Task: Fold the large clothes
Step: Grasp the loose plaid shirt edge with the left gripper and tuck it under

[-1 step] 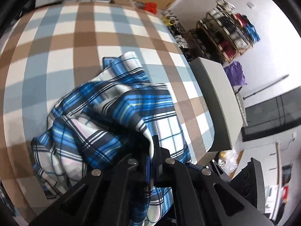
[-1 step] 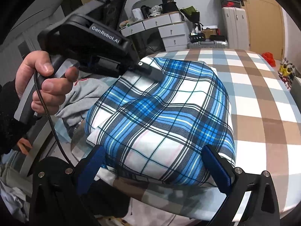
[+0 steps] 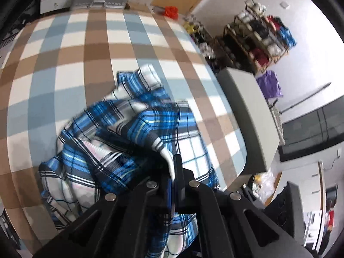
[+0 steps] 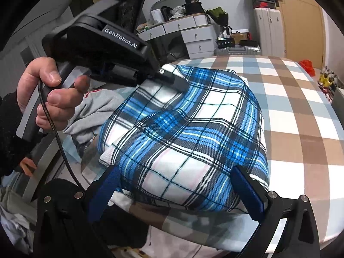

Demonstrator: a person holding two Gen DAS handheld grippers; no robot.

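The blue plaid shirt (image 4: pixel 189 133) lies in a rumpled mound on the checked tablecloth (image 4: pixel 301 111), near the table's edge on the person's side, its bulk running away from both tools toward the middle of the table. The left gripper (image 3: pixel 173 172) is clamped on a white-edged fold of it (image 3: pixel 165 152), jaws pressed together with cloth between them, so the left hand (image 4: pixel 49 94) is the one that already has hold. The right gripper (image 4: pixel 176 185) stands spread wide, its blue-padded fingers (image 4: pixel 247 189) flanking the near bulge of the mound without pinching anything; the cloth sits directly ahead and between them. A second grip, I judge, would mean closing on that near hem.

The fabric is a woven cotton-like plaid of blue, white and dark lines, soft, creased and puffed up in layers. The tablecloth is flat, in beige, pale blue and white squares. A grey garment (image 4: pixel 94 111) lies crumpled just left of the shirt. Beyond stand white drawers (image 4: pixel 193 36) and a silver suitcase (image 4: pixel 266 25).
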